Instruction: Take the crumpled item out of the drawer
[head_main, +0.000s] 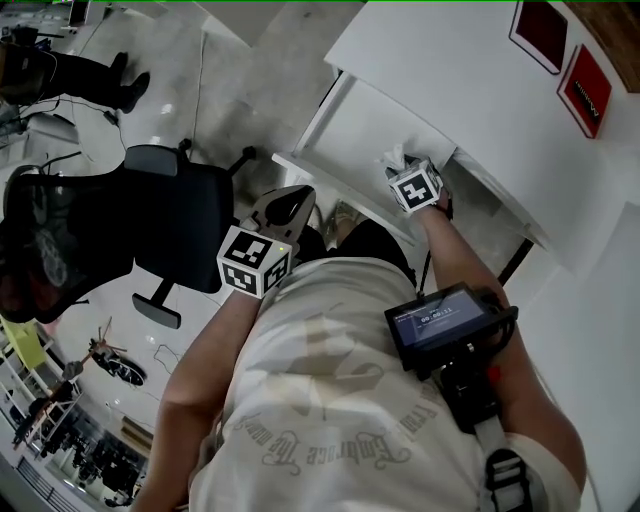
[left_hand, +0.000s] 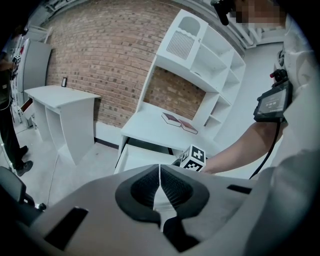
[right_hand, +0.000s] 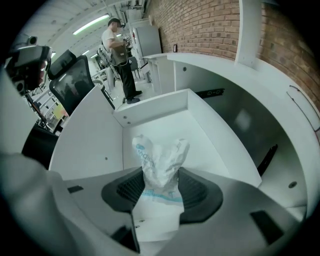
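Right gripper view, item 1: the right gripper (right_hand: 160, 189), dark ribbed pads set partly apart and clamped on a crumpled white plastic wrapper with blue print (right_hand: 160, 160). The wrapper is pinched at its lower half. Its twisted upper end stands upright above the pads.

Item 2: a white open drawer (right_hand: 90, 145), seen directly beyond the wrapper. The wrapper is held over the drawer's interior. Whether any part of it touches the drawer floor cannot be told.

Item 3: a person in a pale shirt and dark trousers (right_hand: 120, 55), standing well behind the drawer, beside a black mesh office chair (right_hand: 75, 80).

Left gripper view, item 4: the left gripper (left_hand: 160, 172), jaws brought together with only a thin seam between the pads, and nothing between them. It is held well apart from the drawer.

Item 5: a white desk with a shelved hutch (left_hand: 200, 55), set against a red brick wall (left_hand: 100, 50). Two flat red books (left_hand: 180, 123) lie on the desk top.

Head view, item 6: the right gripper is placed at the drawer under the desk edge, and the wrapper shows just above its marker cube. The left gripper is held near the person's waist.

Item 7: a black device with a lit screen (head_main: 440, 325), strapped to the right forearm.
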